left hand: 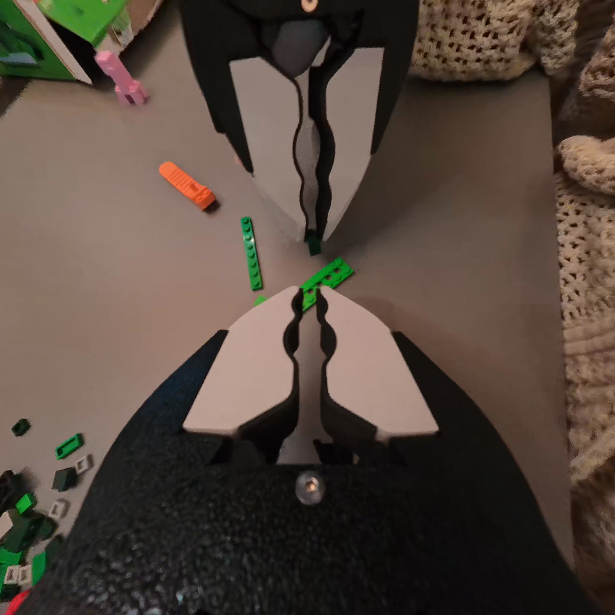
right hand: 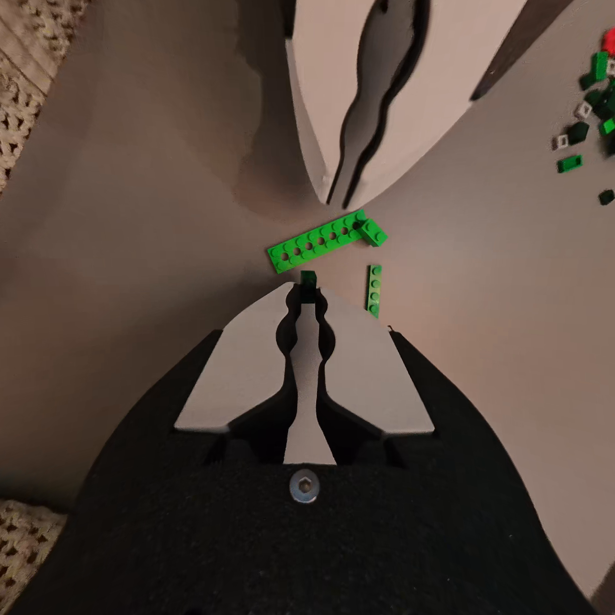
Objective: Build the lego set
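While the right gripper [right hand: 304, 289] pinches a small dark green brick [right hand: 307, 283] at its very fingertips, the piece hangs just short of the near end of the bright green holed plate [right hand: 316, 241], which lies flat on the grey tabletop [right hand: 133, 266]. Its jaws are nearly closed on the brick, with only the brick's width between them. The left gripper [left hand: 309, 296] hovers at the far end of the same plate, its jaws a narrow slit apart; whether they touch the plate or hold anything cannot be told from either view.

A short bright green brick [right hand: 374, 233] sits at the plate's far end (whether attached or merely touching is not clear). A narrow green strip [right hand: 374, 291] lies near the plate but apart from it. An orange brick separator [left hand: 186, 186] and a pink figure [left hand: 124, 80] rest farther off, beside a green box [left hand: 36, 43]; a loose pile of spare pieces [right hand: 595, 106] lies well apart.

Handling, as a judgement: the parts are light, rigid and smooth plastic, liable to slip or twist in a tip pinch. The small brick is best gripped on two opposite side walls, leaving its underside free. The plate is thin and will slide unless steadied at its long edges.

No legible brand or writing appears on the pieces; the box's print is too blurred to make out.
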Demonstrator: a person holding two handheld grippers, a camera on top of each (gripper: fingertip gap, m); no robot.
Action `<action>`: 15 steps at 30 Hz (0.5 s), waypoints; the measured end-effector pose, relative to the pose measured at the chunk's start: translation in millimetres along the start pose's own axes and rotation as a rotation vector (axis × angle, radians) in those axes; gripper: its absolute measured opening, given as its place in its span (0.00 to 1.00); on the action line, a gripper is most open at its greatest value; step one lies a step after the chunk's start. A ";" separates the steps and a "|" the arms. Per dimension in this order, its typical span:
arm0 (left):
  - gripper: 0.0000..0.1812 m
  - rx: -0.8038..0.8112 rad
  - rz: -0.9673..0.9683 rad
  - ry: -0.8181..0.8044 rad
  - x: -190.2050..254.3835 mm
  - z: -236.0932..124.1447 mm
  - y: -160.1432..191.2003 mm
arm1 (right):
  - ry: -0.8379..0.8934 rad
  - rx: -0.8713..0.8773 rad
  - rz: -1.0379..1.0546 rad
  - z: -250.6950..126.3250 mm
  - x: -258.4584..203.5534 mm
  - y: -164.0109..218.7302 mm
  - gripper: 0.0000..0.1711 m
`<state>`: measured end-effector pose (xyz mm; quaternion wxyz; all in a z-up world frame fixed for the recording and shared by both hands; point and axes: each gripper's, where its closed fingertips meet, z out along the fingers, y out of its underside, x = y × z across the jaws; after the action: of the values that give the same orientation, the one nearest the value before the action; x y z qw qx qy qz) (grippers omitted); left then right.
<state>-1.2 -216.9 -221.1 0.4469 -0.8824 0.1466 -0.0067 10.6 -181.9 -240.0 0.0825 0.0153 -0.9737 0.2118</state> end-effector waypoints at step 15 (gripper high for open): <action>0.19 0.029 0.279 -0.182 42.9 22.7 -6.4 | -0.090 -0.256 -0.252 6.7 -11.9 2.0 0.05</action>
<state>44.7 -206.9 -234.8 0.4674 -0.8440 0.2266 0.1334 21.2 -182.9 -248.9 0.0659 0.1362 -0.9858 0.0731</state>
